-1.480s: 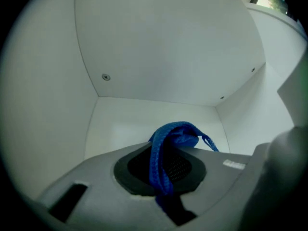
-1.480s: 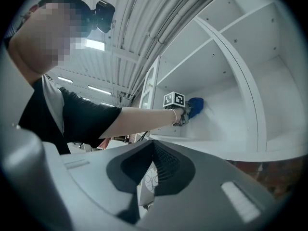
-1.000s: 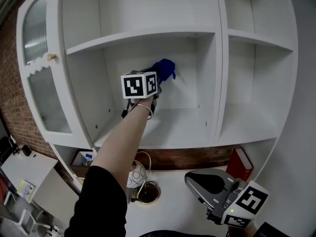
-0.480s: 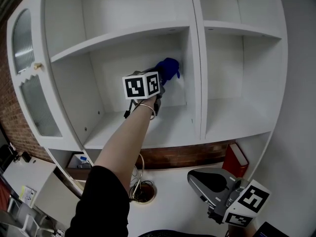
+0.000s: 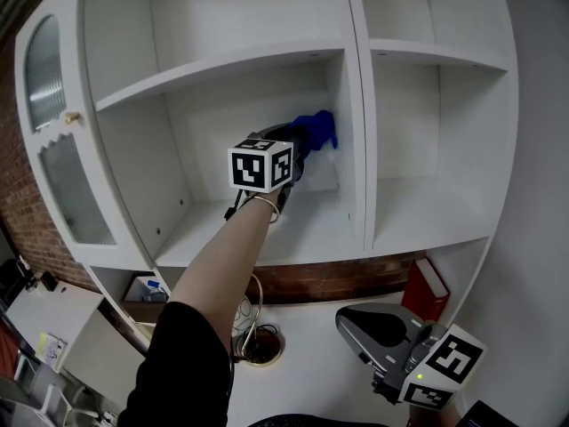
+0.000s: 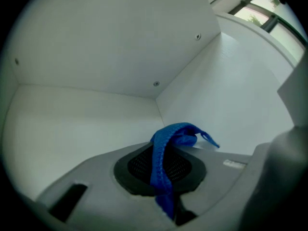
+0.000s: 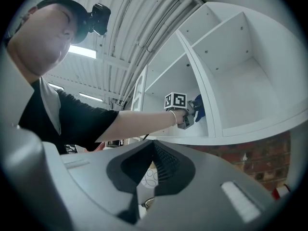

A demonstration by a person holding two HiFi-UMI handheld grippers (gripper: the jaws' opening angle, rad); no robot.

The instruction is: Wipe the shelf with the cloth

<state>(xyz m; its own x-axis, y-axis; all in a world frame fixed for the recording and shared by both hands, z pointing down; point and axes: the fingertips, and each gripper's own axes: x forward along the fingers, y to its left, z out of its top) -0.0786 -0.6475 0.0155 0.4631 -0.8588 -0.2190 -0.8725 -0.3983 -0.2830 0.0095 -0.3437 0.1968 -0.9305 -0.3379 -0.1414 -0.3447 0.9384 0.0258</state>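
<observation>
A blue cloth (image 5: 318, 130) is pinched in my left gripper (image 5: 302, 146), which reaches into the middle compartment of the white shelf unit (image 5: 222, 229). The cloth sits up against the back wall, close to the right-hand divider (image 5: 354, 149). In the left gripper view the cloth (image 6: 166, 148) drapes over the shut jaws (image 6: 166, 174), with the compartment's inner corner just beyond. My right gripper (image 5: 366, 332) hangs low at the bottom right, shut with nothing in it. From the right gripper view (image 7: 154, 170) the outstretched arm, left gripper (image 7: 191, 114) and cloth (image 7: 199, 107) show at the shelf.
A glass-paned cabinet door (image 5: 49, 140) stands open at the left. A red book (image 5: 429, 290) leans at the right on the counter below the shelves. A round object with a cable (image 5: 258, 345) lies on that counter, and a small box (image 5: 147, 287) sits at its left.
My left gripper has carried the blue cloth rightward along the back wall, toward the right divider. The right gripper has stayed where it was.
</observation>
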